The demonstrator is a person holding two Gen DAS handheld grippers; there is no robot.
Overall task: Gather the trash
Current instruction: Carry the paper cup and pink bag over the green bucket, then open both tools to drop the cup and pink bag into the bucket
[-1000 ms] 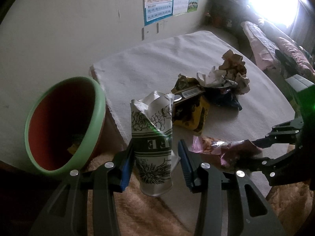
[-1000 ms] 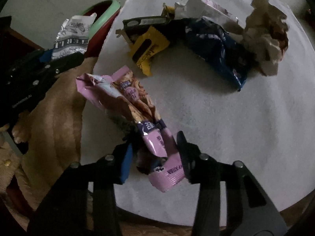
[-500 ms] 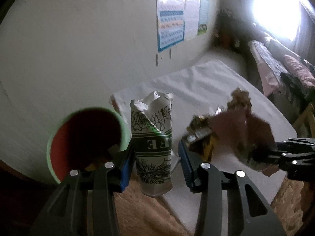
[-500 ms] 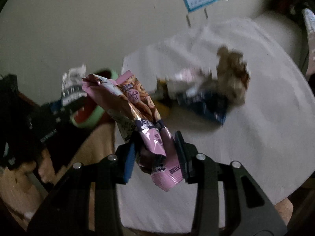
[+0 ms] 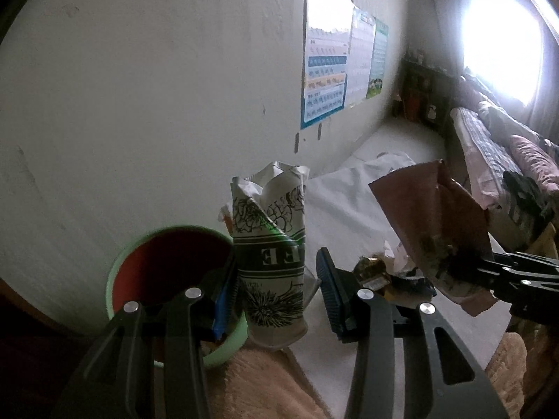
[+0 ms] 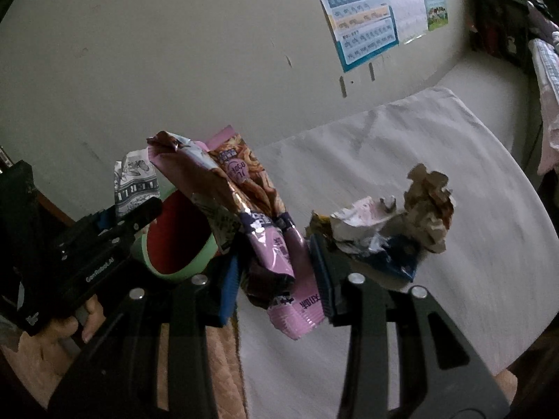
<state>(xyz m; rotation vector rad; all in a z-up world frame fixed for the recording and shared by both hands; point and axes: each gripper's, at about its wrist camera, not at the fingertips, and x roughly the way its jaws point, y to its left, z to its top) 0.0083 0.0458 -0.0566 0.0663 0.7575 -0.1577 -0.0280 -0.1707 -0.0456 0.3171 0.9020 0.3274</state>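
So my left claw (image 5: 277, 281) is clamped on a crumpled paper cup (image 5: 270, 262) and my right claw (image 6: 276, 276) on a pink wrapper (image 6: 258, 223), both beside the bin (image 5: 167, 262), while more trash (image 6: 387, 230) waits on the desk (image 6: 454, 279).

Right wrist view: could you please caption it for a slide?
Right gripper lifts a pink snack wrapper above the table's remaining trash, near the green-rimmed bin.
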